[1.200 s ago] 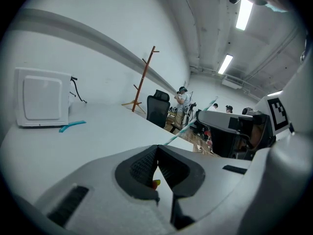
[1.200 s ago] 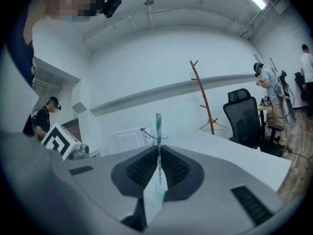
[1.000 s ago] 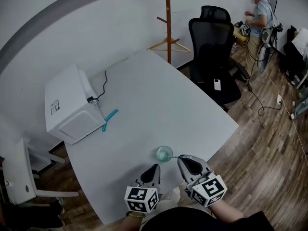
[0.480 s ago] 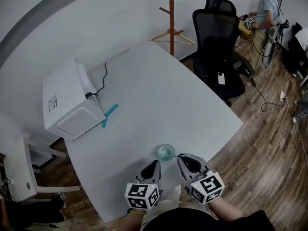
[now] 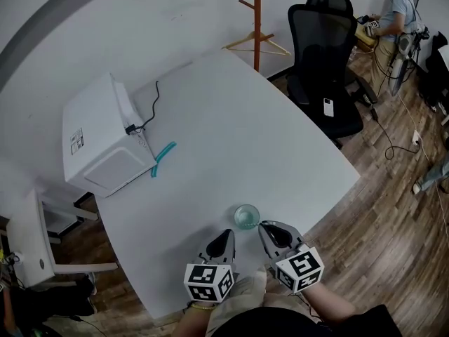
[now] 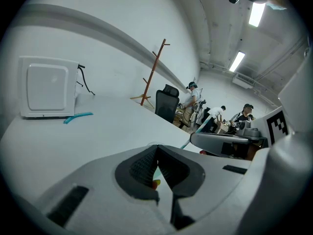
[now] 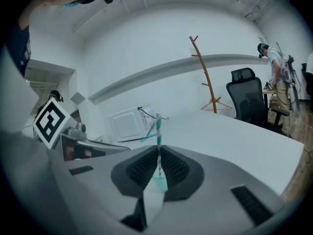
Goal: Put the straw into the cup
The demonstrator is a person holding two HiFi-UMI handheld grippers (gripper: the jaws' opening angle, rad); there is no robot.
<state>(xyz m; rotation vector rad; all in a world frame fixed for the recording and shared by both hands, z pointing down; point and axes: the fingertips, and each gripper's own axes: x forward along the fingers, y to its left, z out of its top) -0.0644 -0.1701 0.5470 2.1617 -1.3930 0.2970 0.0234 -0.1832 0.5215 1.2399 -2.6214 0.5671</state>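
Observation:
A small clear glass cup [image 5: 246, 216] with a teal tint stands on the white table [image 5: 231, 139] near its front edge. My right gripper [image 5: 262, 225] is just right of the cup, shut on a teal-and-white striped straw [image 7: 158, 129]. The straw stands upright between the pads [image 7: 172, 166], and its lower end reaches down towards the cup [image 7: 159, 181] under the jaws. My left gripper [image 5: 228, 233] sits just short of the cup on its left, shut with nothing in it. In the left gripper view [image 6: 156, 147] the straw [image 6: 196, 129] slants up from the right gripper [image 6: 230, 141].
A white box-shaped appliance [image 5: 105, 142] with a black cable stands at the table's left, and a teal strip [image 5: 163, 157] lies beside it. Beyond the far edge are a black office chair [image 5: 330, 48], a wooden coat stand [image 5: 257, 20] and a person [image 5: 400, 12].
My right gripper has sunk a little with the straw, close by the cup. The left gripper has stayed almost still. The head view has shifted slightly.

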